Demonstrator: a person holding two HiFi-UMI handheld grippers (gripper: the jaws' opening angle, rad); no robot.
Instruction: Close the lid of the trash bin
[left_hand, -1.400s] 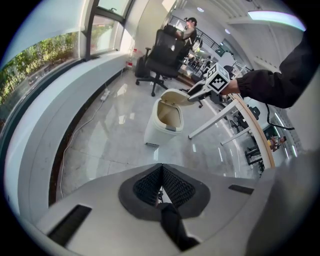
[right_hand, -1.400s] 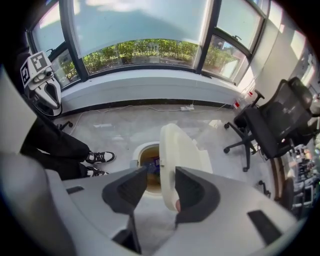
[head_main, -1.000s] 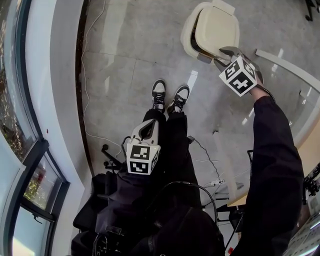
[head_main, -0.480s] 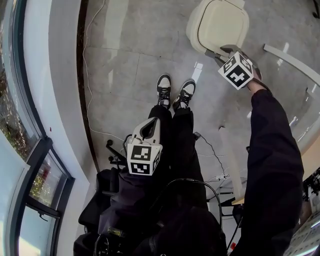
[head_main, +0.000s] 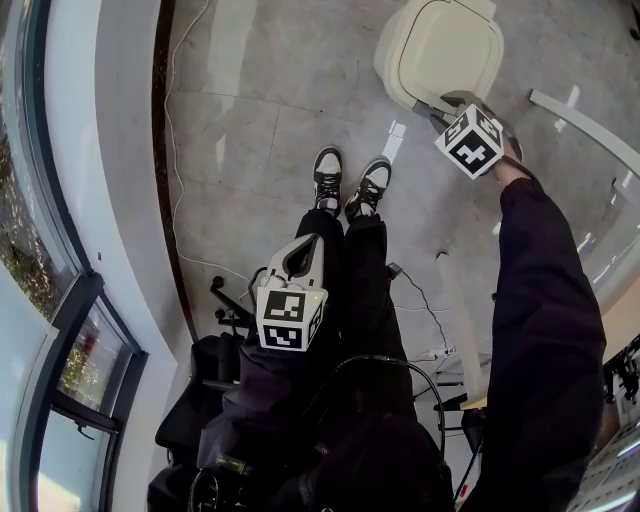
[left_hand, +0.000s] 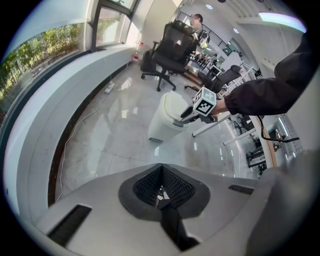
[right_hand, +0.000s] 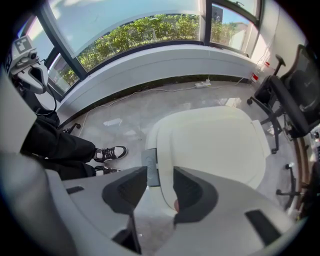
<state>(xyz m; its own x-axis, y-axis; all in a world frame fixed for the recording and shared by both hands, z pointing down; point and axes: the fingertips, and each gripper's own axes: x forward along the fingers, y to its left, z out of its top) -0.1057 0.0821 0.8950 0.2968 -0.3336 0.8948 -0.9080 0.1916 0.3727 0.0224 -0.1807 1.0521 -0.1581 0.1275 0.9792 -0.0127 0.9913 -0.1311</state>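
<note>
A cream trash bin (head_main: 440, 45) stands on the grey floor, with its lid (right_hand: 210, 142) lying flat on it. My right gripper (head_main: 440, 108) is at the bin's near edge. Its jaws straddle the lid's front rim beside a grey tab (right_hand: 150, 167), and the gripper (right_hand: 161, 182) looks shut on that rim. My left gripper (head_main: 298, 262) rests low over the person's lap, far from the bin. The left gripper (left_hand: 161, 192) is shut with nothing in it. Its view shows the bin (left_hand: 167, 117) across the floor.
The person's black-and-white shoes (head_main: 345, 185) point at the bin. A white cable (head_main: 185, 150) runs along the curved window wall. Black office chairs (right_hand: 295, 95) stand behind the bin. White desk bars (head_main: 585, 120) are at its right.
The lid has come down from partly raised, with a dark gap under it, to flat on the bin. My right gripper has moved down with it. The left gripper has stayed put.
</note>
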